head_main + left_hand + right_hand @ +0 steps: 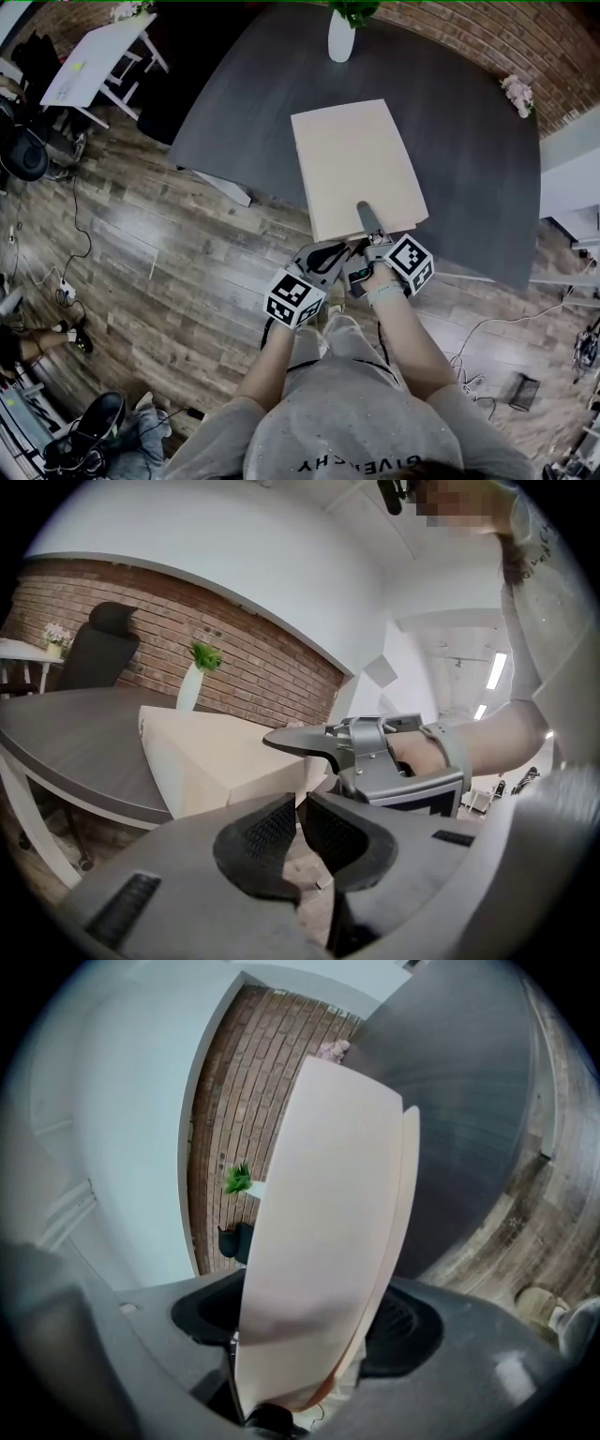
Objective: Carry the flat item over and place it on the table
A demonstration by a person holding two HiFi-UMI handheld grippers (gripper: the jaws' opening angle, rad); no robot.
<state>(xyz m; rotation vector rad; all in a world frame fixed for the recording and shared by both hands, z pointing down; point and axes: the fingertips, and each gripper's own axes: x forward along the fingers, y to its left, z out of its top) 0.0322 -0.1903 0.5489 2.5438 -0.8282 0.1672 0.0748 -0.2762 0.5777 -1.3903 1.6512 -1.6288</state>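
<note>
Your right claw [367, 217] is wide open around the end of the flat sheet [356, 164], which hangs off the near edge of the tabletop [469, 141], and your left claw [298, 832] is shut and empty, so a bump could tip the sheet onto the floor [187, 253].

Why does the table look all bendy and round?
Head view: the wide lens curves the table edge. Right gripper view: the flat item bulges like a sail. Left gripper view: the brick wall bows, and the corners go black.
</note>
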